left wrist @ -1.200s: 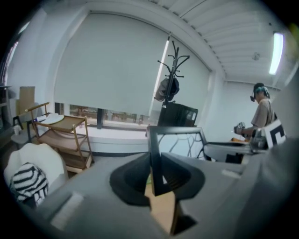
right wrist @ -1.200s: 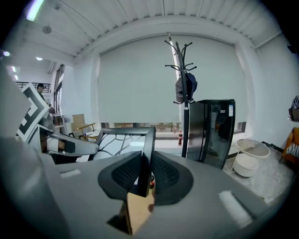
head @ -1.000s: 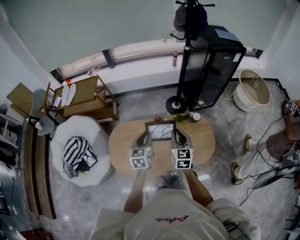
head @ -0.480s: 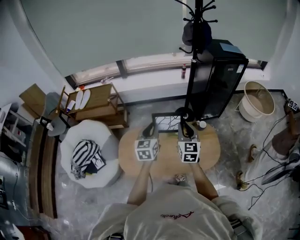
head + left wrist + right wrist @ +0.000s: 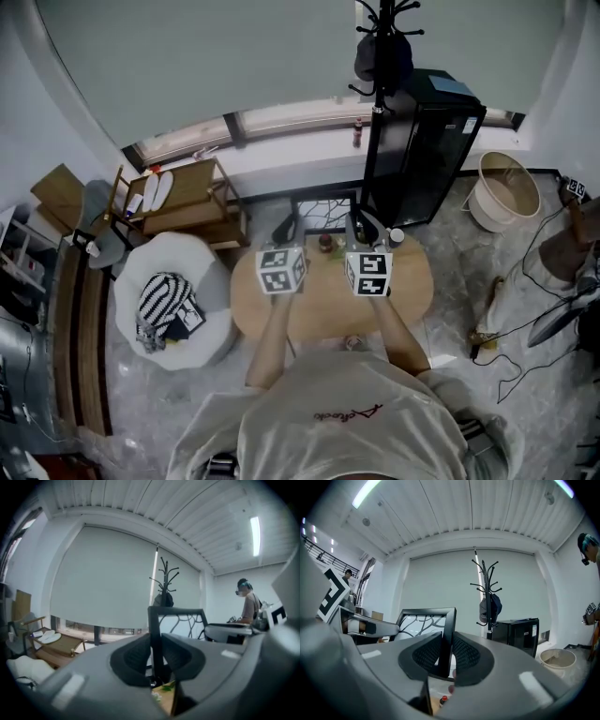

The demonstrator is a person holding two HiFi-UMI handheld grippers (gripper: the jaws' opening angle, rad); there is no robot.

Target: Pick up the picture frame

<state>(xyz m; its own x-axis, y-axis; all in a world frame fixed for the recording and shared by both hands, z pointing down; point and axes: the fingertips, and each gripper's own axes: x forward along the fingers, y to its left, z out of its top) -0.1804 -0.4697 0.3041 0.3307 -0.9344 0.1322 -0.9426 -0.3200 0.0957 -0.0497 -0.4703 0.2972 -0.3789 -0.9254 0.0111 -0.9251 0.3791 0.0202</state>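
Observation:
The picture frame (image 5: 323,212), black-edged with a branch pattern on white, hangs upright above the far edge of the oval wooden table (image 5: 412,291). My left gripper (image 5: 286,228) is shut on its left side bar and my right gripper (image 5: 359,225) on its right side bar. In the left gripper view the frame's (image 5: 176,612) dark bar runs down between the pads of the left gripper (image 5: 157,656). In the right gripper view the right gripper (image 5: 445,656) pinches the frame's (image 5: 425,612) right bar the same way.
Behind the table stand a coat stand (image 5: 375,94) and a black cabinet (image 5: 427,141). A white pouf (image 5: 169,300) with striped cloth and a wooden chair (image 5: 178,202) are at the left, a basket (image 5: 506,187) at the right. Small items (image 5: 325,246) remain on the table. A person (image 5: 248,604) stands at the right.
Both grippers have risen together with the frame held between them. The frame has gone from just above the tabletop to well above it, at the far edge.

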